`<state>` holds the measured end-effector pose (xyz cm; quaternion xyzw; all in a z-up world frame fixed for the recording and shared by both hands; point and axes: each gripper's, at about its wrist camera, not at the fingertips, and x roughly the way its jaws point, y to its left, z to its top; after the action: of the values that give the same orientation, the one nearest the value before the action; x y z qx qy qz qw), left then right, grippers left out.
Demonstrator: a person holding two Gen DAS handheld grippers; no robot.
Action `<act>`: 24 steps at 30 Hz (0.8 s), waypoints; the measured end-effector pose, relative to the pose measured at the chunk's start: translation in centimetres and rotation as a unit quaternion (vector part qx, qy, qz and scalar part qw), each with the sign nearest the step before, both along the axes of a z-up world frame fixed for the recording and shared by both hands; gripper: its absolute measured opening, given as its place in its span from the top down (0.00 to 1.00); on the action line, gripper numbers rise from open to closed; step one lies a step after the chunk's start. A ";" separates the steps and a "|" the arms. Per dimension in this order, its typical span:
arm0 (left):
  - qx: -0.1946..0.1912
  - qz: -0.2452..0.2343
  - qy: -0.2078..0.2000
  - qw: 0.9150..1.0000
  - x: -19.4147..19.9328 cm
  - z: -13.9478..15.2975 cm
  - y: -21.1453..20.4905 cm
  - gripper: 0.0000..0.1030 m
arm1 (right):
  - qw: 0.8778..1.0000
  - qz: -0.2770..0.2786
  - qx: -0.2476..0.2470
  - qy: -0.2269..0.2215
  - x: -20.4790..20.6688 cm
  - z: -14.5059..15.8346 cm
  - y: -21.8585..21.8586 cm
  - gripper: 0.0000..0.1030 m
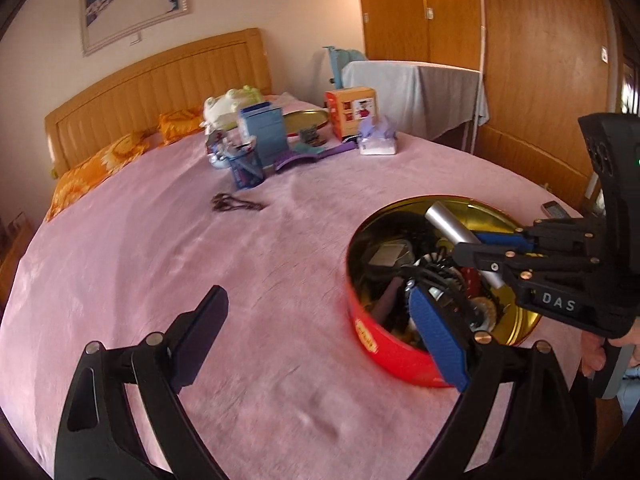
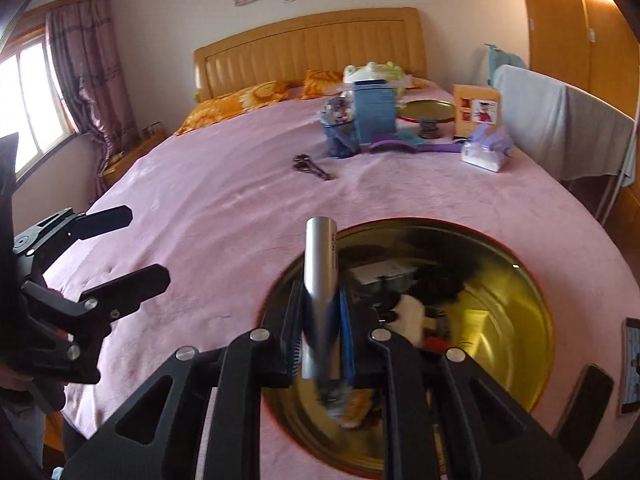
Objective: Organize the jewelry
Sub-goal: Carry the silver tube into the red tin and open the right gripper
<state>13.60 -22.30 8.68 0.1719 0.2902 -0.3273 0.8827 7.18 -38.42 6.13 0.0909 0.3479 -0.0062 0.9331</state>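
Observation:
A round red tin (image 1: 394, 354) with a gold inside stands on the pink bedspread and holds mixed jewelry and accessories. In the right wrist view the tin (image 2: 516, 316) lies right under my right gripper (image 2: 320, 320), which is shut on a silver metal tube (image 2: 320, 276) held over it. The same gripper (image 1: 486, 250) and tube (image 1: 448, 222) show at the right of the left wrist view. My left gripper (image 1: 316, 340) is open and empty, beside the tin's left rim; it also shows at the left of the right wrist view (image 2: 136, 244). A dark necklace (image 1: 236, 203) lies on the bedspread farther back.
At the far side of the bed stand a blue box (image 1: 266, 132), a blue mesh cup (image 1: 246, 170), a purple comb (image 1: 308, 156), the tin's lid (image 1: 306, 118), an orange box (image 1: 352, 112) and a tissue pack (image 1: 378, 138). A phone (image 2: 632, 364) lies right of the tin.

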 end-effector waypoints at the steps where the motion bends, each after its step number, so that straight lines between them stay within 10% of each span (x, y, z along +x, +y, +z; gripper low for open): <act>1: 0.006 -0.019 -0.002 1.000 0.1 -0.1 -1.6 0.13 | 1.000 -0.014 -0.001 0.009 0.4 -0.3 -1.4 0.82; 11: 0.080 -0.050 0.060 0.994 2.7 -3.9 -10.1 0.13 | 0.986 -0.064 0.076 0.137 3.9 -7.2 -9.0 0.82; 18: 0.090 -0.048 0.062 0.993 1.3 -4.4 -9.9 0.13 | 0.990 -0.050 0.077 0.108 2.6 -6.5 -7.9 0.26; 24: 0.078 -0.037 0.058 0.995 0.4 -3.7 -8.8 0.13 | 0.994 -0.060 0.055 0.078 0.7 -4.6 -6.8 0.09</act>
<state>14.01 -31.08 5.02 0.2312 0.3590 -0.3459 0.8355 7.91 -45.22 1.49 0.1615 0.4134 -0.0501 0.8947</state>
